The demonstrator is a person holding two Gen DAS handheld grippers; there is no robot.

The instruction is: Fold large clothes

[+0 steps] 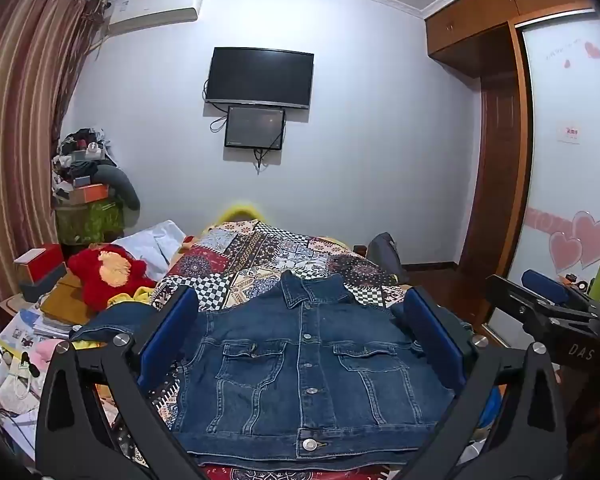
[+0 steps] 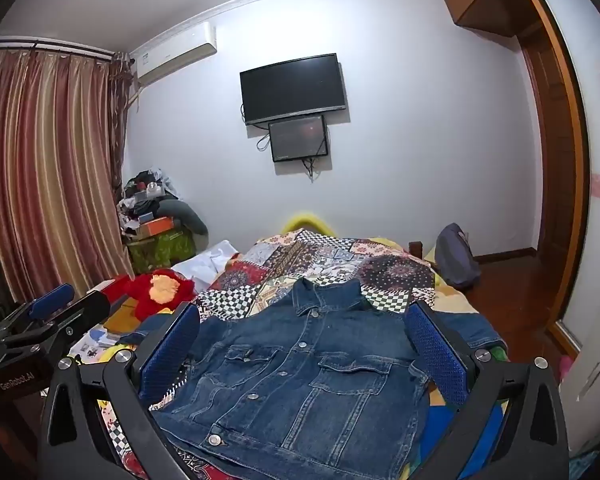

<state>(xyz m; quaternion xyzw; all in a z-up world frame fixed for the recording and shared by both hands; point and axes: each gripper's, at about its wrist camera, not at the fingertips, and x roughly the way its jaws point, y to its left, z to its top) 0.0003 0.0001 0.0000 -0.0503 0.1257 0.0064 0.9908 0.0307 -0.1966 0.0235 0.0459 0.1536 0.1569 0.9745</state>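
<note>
Denim fills the foreground of both wrist views: a dark blue buttoned denim jacket (image 1: 308, 364) lies face up and spread flat on the near part of a bed covered by a patchwork quilt of checkered and floral squares (image 1: 260, 256), its collar toward the far wall and its hem toward the cameras. One sleeve trails off to the left past the bed's edge. The left gripper (image 1: 300, 340), black with blue padded fingers, hangs above the jacket with its jaws spread wide, one pad (image 1: 168, 336) over each side of the garment and nothing pinched. The right gripper (image 2: 300, 348) hovers likewise, its jaws fully apart and empty, framing the jacket's chest pockets. Each view catches the other gripper off to the side. A red and yellow plush toy (image 1: 108, 270) sits left of the quilt, beside piled papers and boxes. On the pale far wall a black flat television (image 1: 260, 76) hangs over a smaller dark screen (image 1: 255, 127), with striped reddish curtains (image 1: 20, 120) at left and a wooden wardrobe (image 1: 496, 140) at right.
</note>
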